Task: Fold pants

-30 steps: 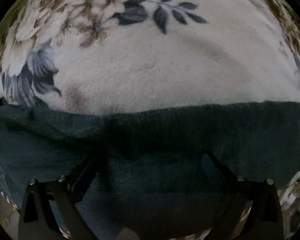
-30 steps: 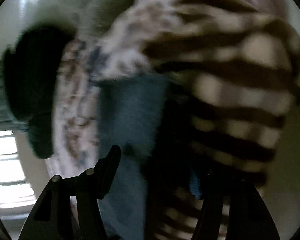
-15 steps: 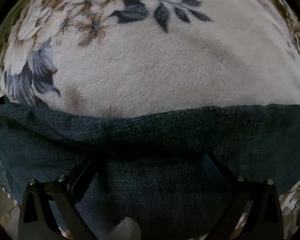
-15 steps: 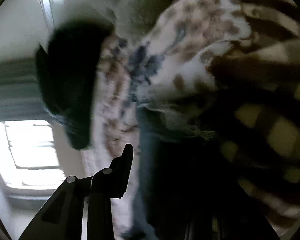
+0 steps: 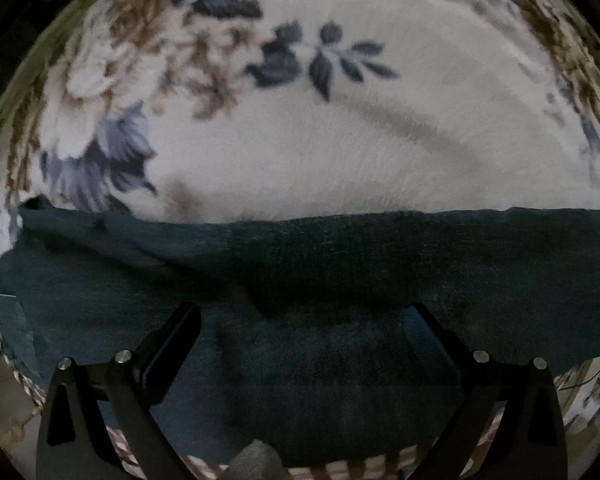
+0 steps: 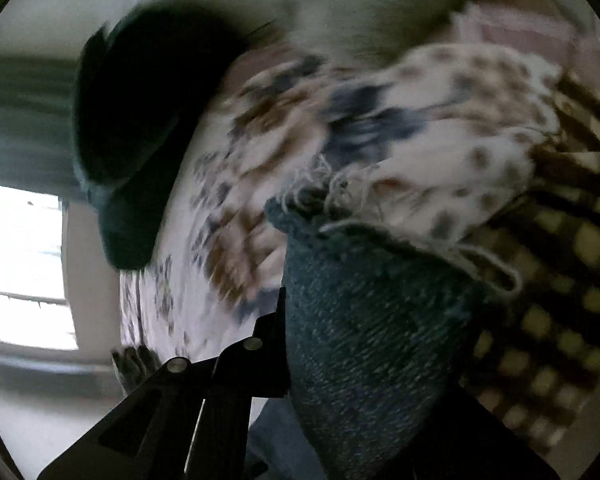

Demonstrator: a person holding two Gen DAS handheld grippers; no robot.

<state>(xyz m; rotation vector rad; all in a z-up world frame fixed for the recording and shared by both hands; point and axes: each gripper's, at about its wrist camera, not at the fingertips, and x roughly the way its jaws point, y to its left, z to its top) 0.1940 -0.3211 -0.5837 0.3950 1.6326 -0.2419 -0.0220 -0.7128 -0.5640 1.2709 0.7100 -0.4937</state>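
**Right gripper clamps a pant-leg end while left gripper hangs open over the denim**

Left wrist view: The left gripper [image 5: 300, 320] points straight down, its two black fingers spread wide with nothing between them. Directly below lie the pants [image 5: 320, 280], dark teal-blue denim, stretched as a long band running side to side across the lower half of the picture. Their far edge is fairly straight, with a soft crease towards the left. Beyond that edge spreads a cream floral blanket [image 5: 340, 152] that carries the pants.

Right wrist view: The picture is blurred. The right gripper [image 6: 300, 344] has just been closing and now pinches a bunched end of the pants [image 6: 372, 340], which bulges up over the fingers and hides the right finger. The hem is frayed, with pale loose threads [image 6: 480, 256]. So the right hand is the one holding fabric, and the fold probably depends on carrying this end along the band's length. A brown checked cloth [image 6: 548, 320] lies to the right.
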